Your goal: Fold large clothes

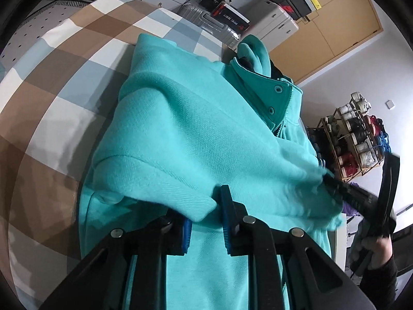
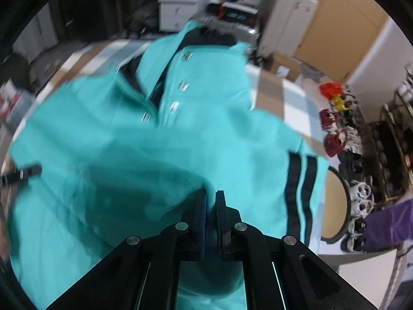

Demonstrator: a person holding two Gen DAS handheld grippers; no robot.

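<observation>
Lying across a checked bedspread point(image 1: 64, 77) of brown, white and pale blue squares is a large turquoise jacket point(image 1: 180, 129), its snap-button collar and zip toward the far end of the bed. In the left wrist view the left gripper point(image 1: 206, 222) has its blue-padded fingers point(image 1: 228, 222) set around a thick fold of the fabric — a rounded roll of cloth sits between the pads and the hem hangs over them, so the fingers are clenched on the jacket. At the right edge of that view the right gripper point(image 1: 333, 180) reaches into the cloth's other side, a hand point(image 1: 376, 245) in a dark sleeve gripping its handle.

From the right wrist view, blurred by motion, the right gripper's two fingers stand almost together with a thin pleat of turquoise cloth pinched between them — grasping the jacket. Two dark stripes point(image 2: 300, 193) run down the garment to the right of those fingers. A silver suitcase point(image 1: 206, 23) and stacked white drawers point(image 1: 273, 23) stand beyond the bed; a wire rack of spools point(image 1: 353, 139) is at the right.
</observation>
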